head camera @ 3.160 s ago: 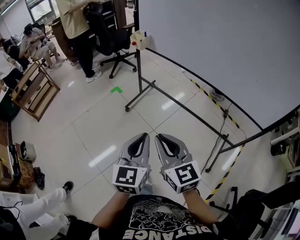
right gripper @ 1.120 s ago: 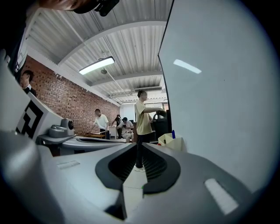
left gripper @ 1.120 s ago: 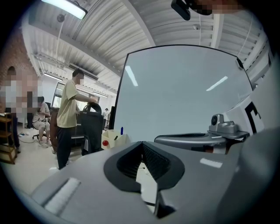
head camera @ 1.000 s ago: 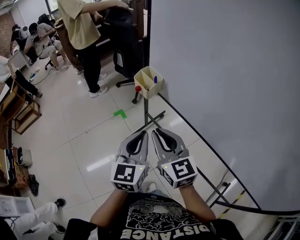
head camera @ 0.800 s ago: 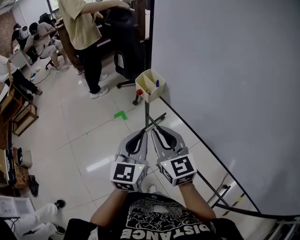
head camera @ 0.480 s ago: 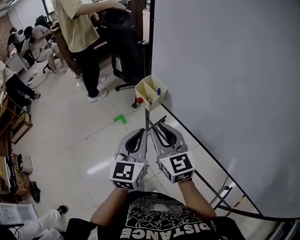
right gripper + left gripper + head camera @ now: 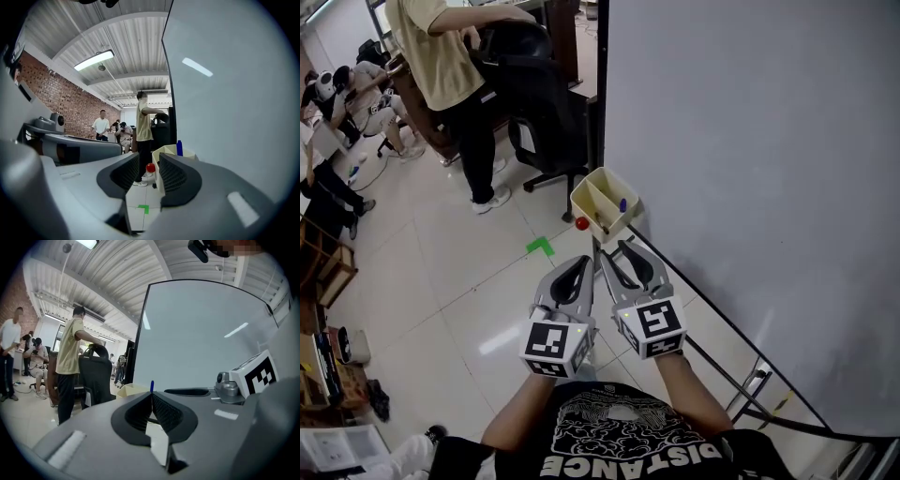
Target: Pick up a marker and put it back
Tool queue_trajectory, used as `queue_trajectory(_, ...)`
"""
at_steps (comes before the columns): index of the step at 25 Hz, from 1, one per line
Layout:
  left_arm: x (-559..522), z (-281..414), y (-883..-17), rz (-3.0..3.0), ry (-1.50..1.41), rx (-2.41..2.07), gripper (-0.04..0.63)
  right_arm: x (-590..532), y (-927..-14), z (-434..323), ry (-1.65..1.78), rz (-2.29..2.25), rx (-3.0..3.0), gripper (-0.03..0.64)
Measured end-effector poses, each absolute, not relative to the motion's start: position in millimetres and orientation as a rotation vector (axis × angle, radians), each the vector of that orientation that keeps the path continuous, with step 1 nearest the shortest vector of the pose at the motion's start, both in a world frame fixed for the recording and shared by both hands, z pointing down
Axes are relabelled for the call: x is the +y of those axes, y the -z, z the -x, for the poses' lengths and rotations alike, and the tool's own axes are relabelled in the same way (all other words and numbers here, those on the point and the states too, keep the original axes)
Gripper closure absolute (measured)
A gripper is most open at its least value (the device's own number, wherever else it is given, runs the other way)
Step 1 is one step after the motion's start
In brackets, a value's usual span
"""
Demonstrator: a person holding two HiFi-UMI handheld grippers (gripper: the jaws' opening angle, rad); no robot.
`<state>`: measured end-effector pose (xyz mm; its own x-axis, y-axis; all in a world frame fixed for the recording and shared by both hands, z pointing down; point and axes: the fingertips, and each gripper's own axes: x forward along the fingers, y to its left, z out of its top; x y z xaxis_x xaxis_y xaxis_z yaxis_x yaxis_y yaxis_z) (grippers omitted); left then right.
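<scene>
- The left gripper [image 7: 582,273] is held level in front of the person. In its own view its jaws are seen pressed together at the tips, with nothing between them.
- The right gripper [image 7: 614,253] is held just beside the left one, with its tips a little further forward. Its jaws have just been opening and are now set wide apart. Nothing is gripped between them; only floor and the things ahead are seen through the gap.
- A cream box [image 7: 592,192] with a partition down its middle is mounted at the lower corner of a whiteboard [image 7: 750,141], just ahead of the right gripper's tips and not touched by them.
- The blue marker [image 7: 622,204] is stood upright in the compartment of the box nearer the whiteboard, with its top showing above the rim. It is held by neither gripper.
- A red knob [image 7: 582,223] is seen just below the box, on the side away from the whiteboard.
- A green tape mark [image 7: 541,247] is stuck to the tiled floor, to the left of the box.
- A person in a yellow shirt [image 7: 441,66] is stood further back, with hands laid on a black office chair [image 7: 530,84].
- More people are seated at the far left of the room, well apart from the grippers.
</scene>
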<state>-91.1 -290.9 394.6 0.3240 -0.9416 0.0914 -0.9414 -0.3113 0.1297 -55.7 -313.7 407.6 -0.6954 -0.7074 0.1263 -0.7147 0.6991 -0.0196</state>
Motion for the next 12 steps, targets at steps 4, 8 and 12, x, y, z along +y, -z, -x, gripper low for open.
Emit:
queue_trajectory(4,-303.4,97.4,-397.3,-2.427,-0.005,-1.721,0.589,-328.2,-413.6,62.3,-0.109,-1.19,-2.775,0.498)
queue_trajectory(8,-316.1,95.5,-399.9,-2.427,-0.012,-1.713,0.589,-342.6,-424.0,61.4,-0.122,-1.191,-2.751,0.495)
queue_trajectory(12,-324.4,92.3,-403.6,-2.428,-0.022,-1.706,0.589,-355.1,-435.4,57.9,-0.137,-1.206,-2.729,0.494)
